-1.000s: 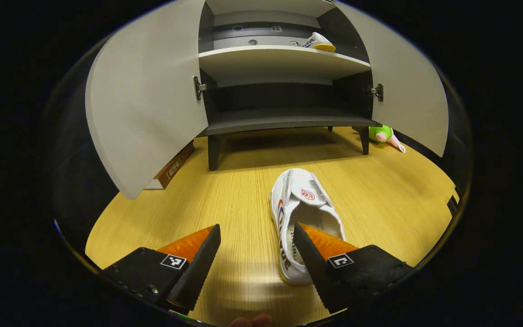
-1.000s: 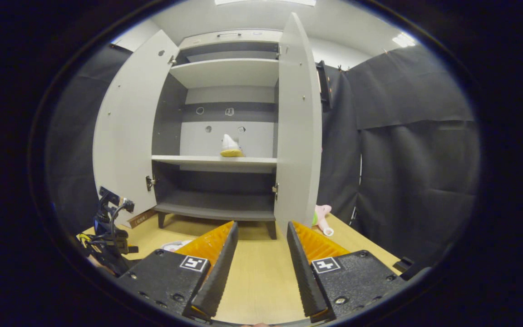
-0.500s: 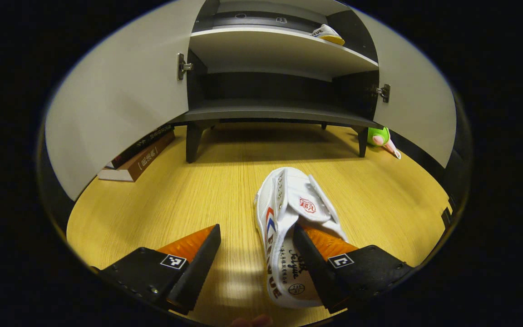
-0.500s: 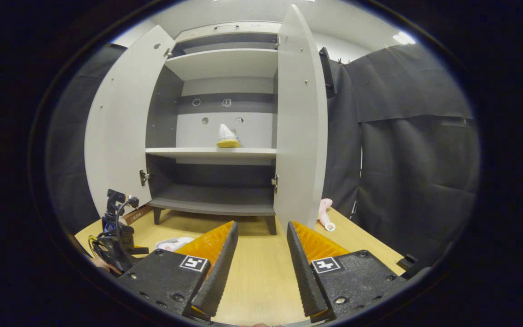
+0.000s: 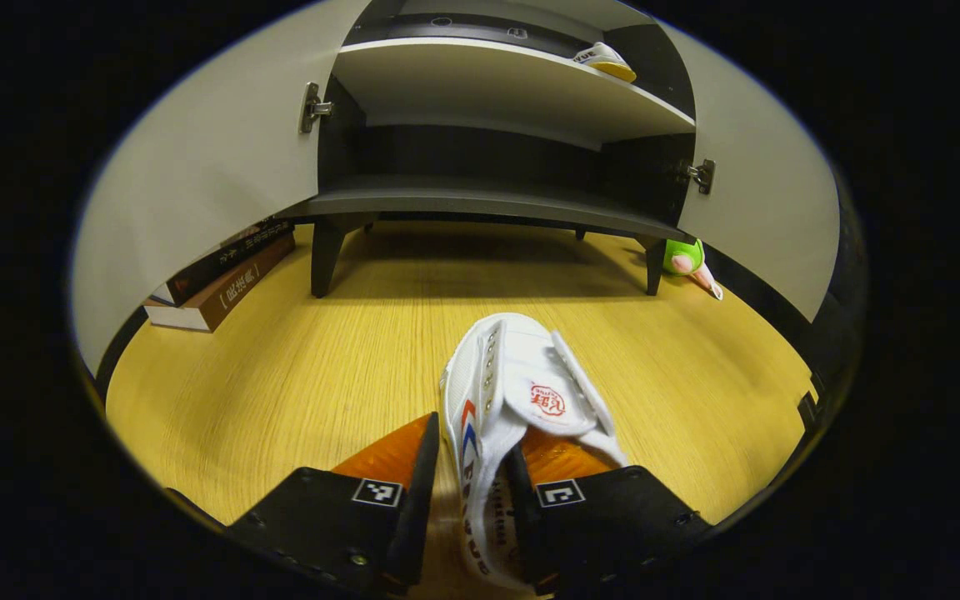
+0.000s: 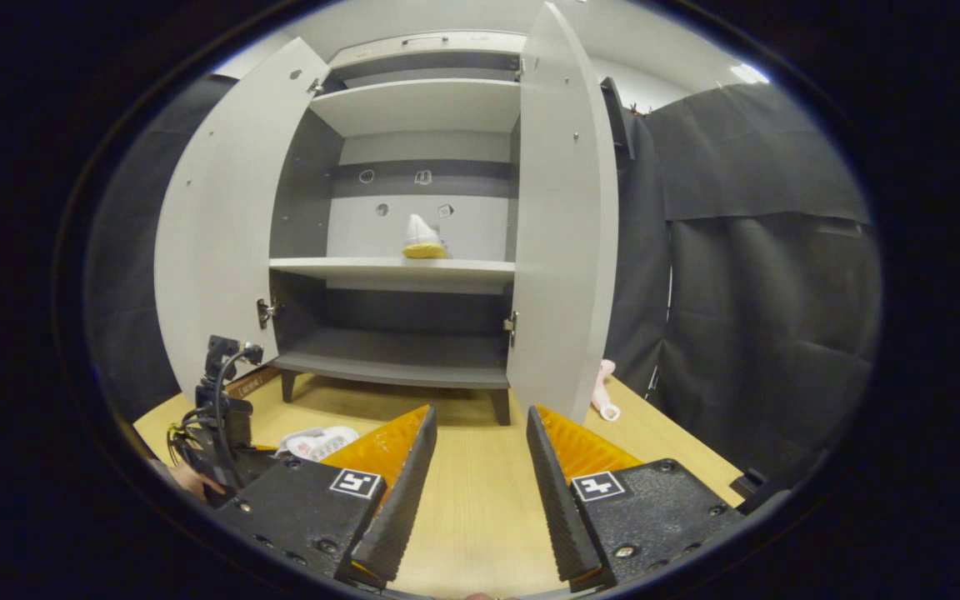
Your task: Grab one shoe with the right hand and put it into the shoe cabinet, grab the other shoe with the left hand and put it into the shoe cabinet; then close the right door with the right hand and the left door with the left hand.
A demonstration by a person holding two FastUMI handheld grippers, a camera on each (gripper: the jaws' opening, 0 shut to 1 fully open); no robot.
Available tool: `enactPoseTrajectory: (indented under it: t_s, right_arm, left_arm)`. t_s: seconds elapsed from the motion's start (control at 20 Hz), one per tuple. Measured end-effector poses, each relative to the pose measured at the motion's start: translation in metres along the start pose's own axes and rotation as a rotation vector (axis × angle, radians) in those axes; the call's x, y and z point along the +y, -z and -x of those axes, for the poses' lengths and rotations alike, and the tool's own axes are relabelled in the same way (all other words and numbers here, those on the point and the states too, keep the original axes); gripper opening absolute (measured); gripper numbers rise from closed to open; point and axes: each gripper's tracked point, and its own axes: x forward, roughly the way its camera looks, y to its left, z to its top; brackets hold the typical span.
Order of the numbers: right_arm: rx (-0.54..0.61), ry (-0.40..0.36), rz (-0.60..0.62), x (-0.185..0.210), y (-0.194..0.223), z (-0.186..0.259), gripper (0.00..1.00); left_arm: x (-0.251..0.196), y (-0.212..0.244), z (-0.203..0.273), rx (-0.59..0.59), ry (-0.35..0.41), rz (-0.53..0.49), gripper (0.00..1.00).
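We are clamping the left gripper on the side wall of the white shoe, which is lying on the table ahead of the fingers, toe toward the open cabinet. We are holding the right gripper with fingers apart over bare table, facing the cabinet, where the other shoe is sitting on the middle shelf straight ahead.

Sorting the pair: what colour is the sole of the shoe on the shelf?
Yellow, under a white upper; the shoe shows best in the right gripper view.
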Motion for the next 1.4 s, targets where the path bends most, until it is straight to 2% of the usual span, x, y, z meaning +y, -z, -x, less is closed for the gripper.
enactPoseTrajectory:
  t_s: [0.05, 0.1, 0.15, 0.2, 0.3, 0.35, 0.5, 0.65, 0.7, 0.75, 0.8, 0.85, 1.05, 1.15, 1.2, 1.3, 1.4]
  right_arm:
    - [0.002, 0.001, 0.002, -0.001, 0.002, 0.0, 0.7]
    - [0.004, 0.001, 0.004, -0.001, 0.002, 0.0, 0.7]
    - [0.007, 0.0, 0.005, -0.003, 0.004, -0.001, 0.7]
    - [0.01, 0.001, 0.006, -0.003, 0.005, -0.001, 0.7]
    - [0.009, -0.001, 0.006, -0.003, 0.004, 0.0, 0.7]
    - [0.01, -0.003, 0.007, -0.003, 0.005, -0.001, 0.73]
    - [0.008, -0.009, 0.01, -0.001, 0.004, 0.0, 0.73]
    - [0.004, -0.016, 0.016, 0.002, 0.004, -0.001, 0.73]
    - [0.004, -0.022, 0.016, 0.004, 0.004, -0.001, 0.7]
    - [0.004, -0.027, 0.016, 0.006, 0.004, -0.002, 0.73]
    - [0.005, -0.034, 0.017, 0.009, 0.005, -0.002, 0.7]
    - [0.005, -0.04, 0.018, 0.011, 0.005, -0.002, 0.73]
    - [-0.004, -0.065, 0.025, 0.02, 0.004, 0.001, 0.69]
    - [-0.012, -0.074, 0.027, 0.023, 0.002, 0.002, 0.73]
    - [-0.014, -0.08, 0.024, 0.025, 0.001, 0.003, 0.7]
    - [-0.026, -0.086, 0.022, 0.027, -0.004, 0.003, 0.73]
    - [-0.05, -0.078, 0.03, 0.025, -0.012, 0.003, 0.7]
  left_arm:
    - [0.005, -0.002, 0.003, -0.008, -0.03, -0.018, 0.34]
    - [0.014, -0.003, 0.0, -0.018, -0.077, -0.027, 0.34]
    - [0.017, 0.0, 0.0, -0.006, -0.089, -0.025, 0.06]
    - [0.014, -0.005, 0.001, -0.029, -0.083, -0.024, 0.01]
    - [0.013, -0.004, 0.001, -0.025, -0.094, -0.014, 0.0]
    - [0.012, -0.005, 0.003, -0.033, -0.1, -0.006, 0.0]
    - [0.007, -0.013, 0.015, -0.056, -0.118, -0.029, 0.0]
    - [-0.002, -0.026, 0.042, -0.092, -0.117, -0.028, 0.0]
    - [-0.005, -0.035, 0.054, -0.118, -0.125, -0.014, 0.0]
    - [-0.007, -0.046, 0.066, -0.141, -0.131, 0.003, 0.0]
    - [-0.011, -0.057, 0.08, -0.159, -0.134, 0.021, 0.0]
    - [-0.013, -0.072, 0.093, -0.185, -0.134, 0.04, 0.0]
    - [-0.017, -0.167, 0.144, -0.345, -0.136, 0.075, 0.0]
    - [-0.016, -0.224, 0.161, -0.421, -0.136, 0.083, 0.0]
    - [-0.015, -0.251, 0.165, -0.453, -0.134, 0.09, 0.0]
    - [-0.01, -0.308, 0.171, -0.527, -0.141, 0.084, 0.0]
    - [-0.004, -0.363, 0.166, -0.575, -0.161, 0.053, 0.0]
